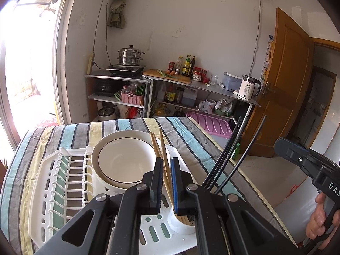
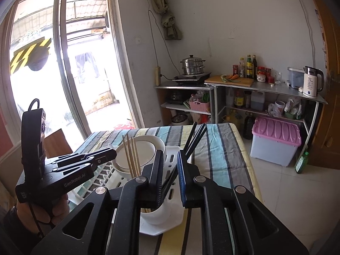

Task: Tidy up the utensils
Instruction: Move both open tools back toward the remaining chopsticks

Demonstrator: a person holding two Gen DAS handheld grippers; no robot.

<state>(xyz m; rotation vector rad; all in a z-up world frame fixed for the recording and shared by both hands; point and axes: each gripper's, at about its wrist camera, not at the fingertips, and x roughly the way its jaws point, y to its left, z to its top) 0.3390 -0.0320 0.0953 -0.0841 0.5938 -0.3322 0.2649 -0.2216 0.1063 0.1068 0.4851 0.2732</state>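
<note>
A white dish rack point(image 1: 63, 191) sits on the striped table and holds stacked white bowls point(image 1: 125, 159). At its near corner a white utensil cup point(image 1: 182, 225) holds wooden chopsticks point(image 1: 161, 148) and black chopsticks point(image 1: 231, 155). My left gripper point(image 1: 166, 182) is open, its jaws on either side of the wooden chopsticks, not closed on them. My right gripper point(image 2: 171, 176) is open around the black chopsticks point(image 2: 194, 140) above the cup point(image 2: 157, 214). The wooden chopsticks point(image 2: 131, 155) and the left gripper body point(image 2: 70, 170) show to its left.
The striped tablecloth point(image 1: 191, 131) covers the table, whose right edge drops to a tiled floor. Metal shelves point(image 1: 191, 93) with pots, bottles and a kettle stand against the far wall. A pink-lidded bin point(image 2: 276, 140) and a green bottle point(image 2: 300, 161) stand on the floor.
</note>
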